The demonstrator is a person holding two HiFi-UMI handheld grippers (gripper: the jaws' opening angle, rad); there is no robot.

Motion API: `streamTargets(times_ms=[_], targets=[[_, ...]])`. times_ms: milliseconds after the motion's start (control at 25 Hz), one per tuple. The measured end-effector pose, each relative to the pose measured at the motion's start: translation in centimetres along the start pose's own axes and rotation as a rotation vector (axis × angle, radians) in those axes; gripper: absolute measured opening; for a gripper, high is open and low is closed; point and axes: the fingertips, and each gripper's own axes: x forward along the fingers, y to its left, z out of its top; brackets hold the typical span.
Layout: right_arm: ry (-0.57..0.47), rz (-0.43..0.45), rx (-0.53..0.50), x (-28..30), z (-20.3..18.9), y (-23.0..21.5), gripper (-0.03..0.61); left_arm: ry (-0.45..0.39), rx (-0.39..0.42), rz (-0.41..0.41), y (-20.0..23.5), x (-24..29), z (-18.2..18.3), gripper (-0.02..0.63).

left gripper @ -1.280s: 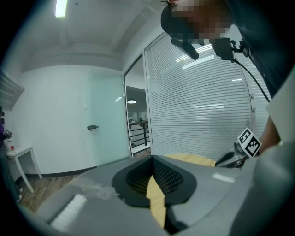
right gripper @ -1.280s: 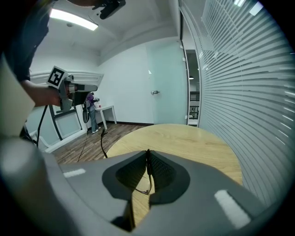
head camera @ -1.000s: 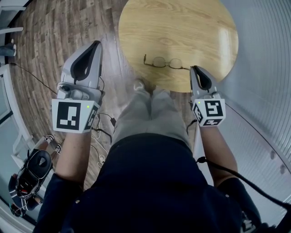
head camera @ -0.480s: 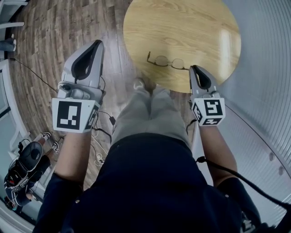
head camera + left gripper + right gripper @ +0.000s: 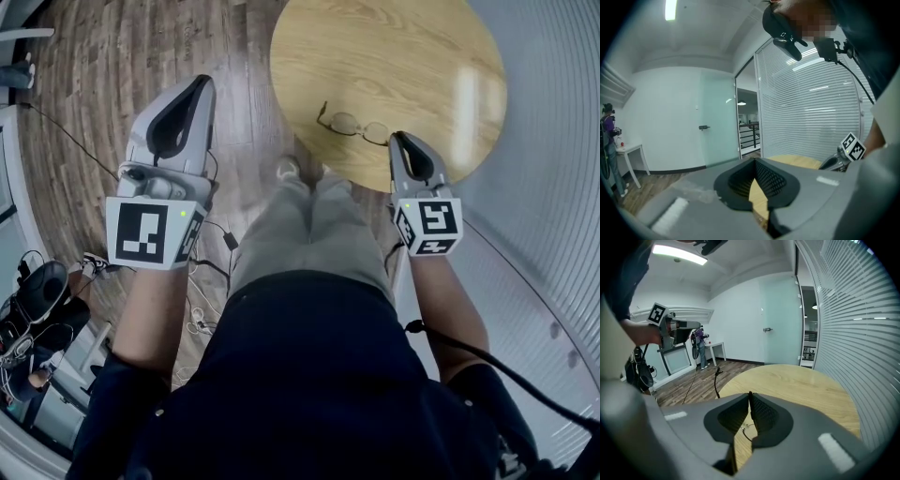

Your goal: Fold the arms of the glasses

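The left hand-held gripper point(image 5: 199, 89) and right hand-held gripper point(image 5: 401, 142) are closed and empty, with thin wire-framed glasses point(image 5: 354, 125) at the right's eleven o'clock on the round wooden table point(image 5: 412, 47).

- The table point(image 5: 394, 56) was pale wood, smooth, with a soft gloss.
- The floor point(image 5: 94, 75) was darker, grainy wood planking.
- The glasses point(image 5: 354, 125) had a thin, dark, wire-like frame.
- The left gripper point(image 5: 200, 86) and right gripper point(image 5: 401, 141) wore matt grey plastic shells.
- Their pads point(image 5: 764, 413) were black and ribbed.
- The trousers point(image 5: 300, 234) were light, matt cloth.
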Motion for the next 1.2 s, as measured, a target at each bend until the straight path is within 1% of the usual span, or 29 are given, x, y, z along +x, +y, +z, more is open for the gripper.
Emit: streamTargets(times_ms=[120,360,640,760,920,1000,1200], targets=[[0.008,0.009,-0.007,0.8,-0.1,0.4,0.032,0.007,-0.006,0.012,0.7,-0.3,-0.7,0.003],[0.026,0.027,-0.027,1.6,0.4,1.5,0.032,0.003,-0.019,0.03,2.0,-0.9,-0.6,0.003],[0.038,0.036,-0.048,2.6,0.1,2.2,0.032,0.002,-0.031,0.06,3.0,-1.7,-1.5,0.003],[0.051,0.048,-0.059,3.0,0.0,2.7,0.033,0.008,-0.036,0.067,3.4,-2.0,-1.9,0.003],[0.071,0.072,-0.088,3.9,-1.1,3.4,0.034,0.017,-0.042,0.074,3.4,-2.0,-3.0,0.003],[0.082,0.085,-0.103,4.6,-0.7,4.1,0.034,0.021,-0.047,0.076,4.1,-2.0,-3.0,0.003],[0.098,0.108,-0.109,5.7,-1.1,4.9,0.035,0.031,-0.057,0.093,4.8,-2.5,-3.7,0.003]])
